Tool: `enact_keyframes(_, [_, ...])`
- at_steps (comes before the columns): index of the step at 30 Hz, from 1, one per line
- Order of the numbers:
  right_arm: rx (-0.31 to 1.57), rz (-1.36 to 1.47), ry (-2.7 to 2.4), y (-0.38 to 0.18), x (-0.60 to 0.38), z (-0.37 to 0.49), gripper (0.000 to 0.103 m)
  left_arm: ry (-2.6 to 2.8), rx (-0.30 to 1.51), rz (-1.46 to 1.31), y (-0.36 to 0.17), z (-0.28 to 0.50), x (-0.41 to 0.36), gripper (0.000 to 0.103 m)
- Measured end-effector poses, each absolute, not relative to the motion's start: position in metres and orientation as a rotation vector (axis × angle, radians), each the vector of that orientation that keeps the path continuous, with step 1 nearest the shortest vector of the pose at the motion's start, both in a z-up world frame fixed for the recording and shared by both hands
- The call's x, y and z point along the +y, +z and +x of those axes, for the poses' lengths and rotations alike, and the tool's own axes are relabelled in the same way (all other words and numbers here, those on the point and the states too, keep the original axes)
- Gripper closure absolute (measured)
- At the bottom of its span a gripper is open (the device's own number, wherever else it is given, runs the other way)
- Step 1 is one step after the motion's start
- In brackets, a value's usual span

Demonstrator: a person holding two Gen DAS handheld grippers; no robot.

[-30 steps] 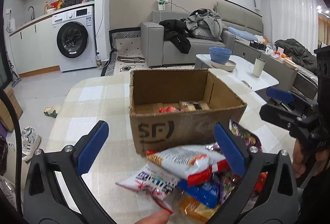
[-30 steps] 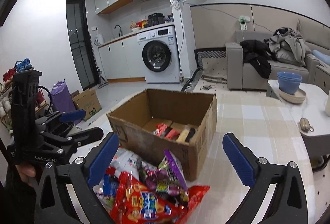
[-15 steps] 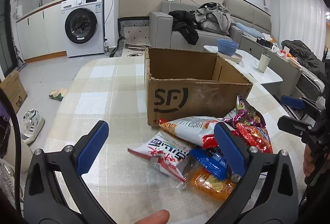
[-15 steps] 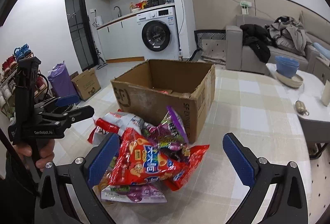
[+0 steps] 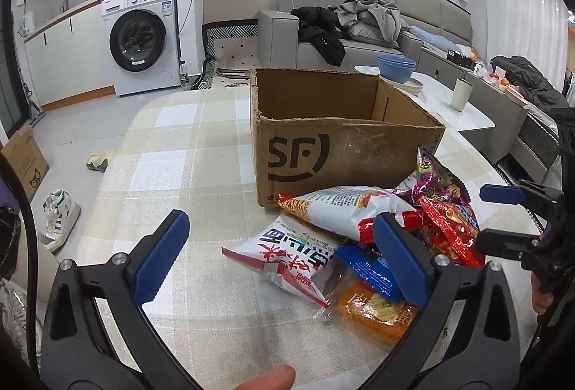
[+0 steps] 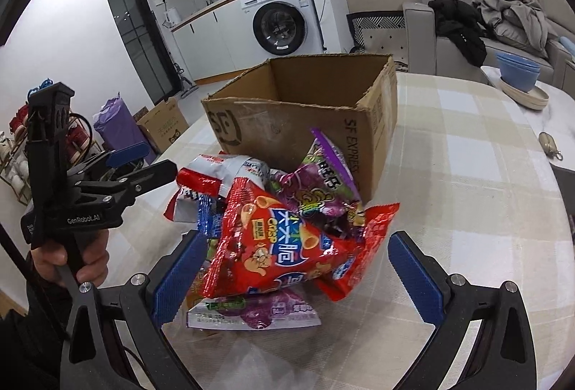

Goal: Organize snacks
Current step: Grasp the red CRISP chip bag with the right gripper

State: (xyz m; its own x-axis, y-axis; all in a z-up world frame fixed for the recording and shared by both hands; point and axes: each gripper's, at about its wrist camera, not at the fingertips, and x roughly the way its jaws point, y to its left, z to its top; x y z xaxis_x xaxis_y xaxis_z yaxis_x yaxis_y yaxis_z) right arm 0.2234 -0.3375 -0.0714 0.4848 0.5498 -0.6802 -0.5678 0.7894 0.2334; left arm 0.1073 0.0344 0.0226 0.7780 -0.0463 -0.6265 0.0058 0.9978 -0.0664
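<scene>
1. A cardboard box (image 5: 345,142) printed with "SF" stands open-topped on the table (image 5: 172,153), which is covered in a pale checked cloth.
2. A heap of snack packets lies on the table against the box's near wall, touching it.
3. In the left wrist view, a white packet with red ends (image 5: 345,214) rests on top of a white packet with red and blue lettering (image 5: 287,257); a blue packet (image 5: 366,271) and a clear packet of orange snack (image 5: 373,311) lie just beside them.
4. In the right wrist view, a red crisp packet (image 6: 273,242) tops the heap, a purple packet (image 6: 323,185) leans tilted behind it against the box, and a flat purple-and-white packet (image 6: 251,312) lies beneath at the near edge.
5. The left gripper (image 5: 280,260) is spread wide with nothing between its blue pads, poised over the white lettered packet; its right finger overlaps the blue packet in view.
6. The right gripper (image 6: 294,277) is also spread wide and holds nothing, its fingers framing the red crisp packet from either side without touching it.
7. Each gripper appears at the edge of the other's view, beside the heap.
8. The box's inside floor is hidden from both views.
</scene>
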Motion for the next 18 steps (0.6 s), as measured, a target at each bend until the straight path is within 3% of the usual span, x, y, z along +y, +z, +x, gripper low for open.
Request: enact_keyframes(18, [0.920,0.060,0.740,-0.085,-0.328,0.232,0.001,-0.020,0.717,-0.052,0.013,0.114,0.038,0.001])
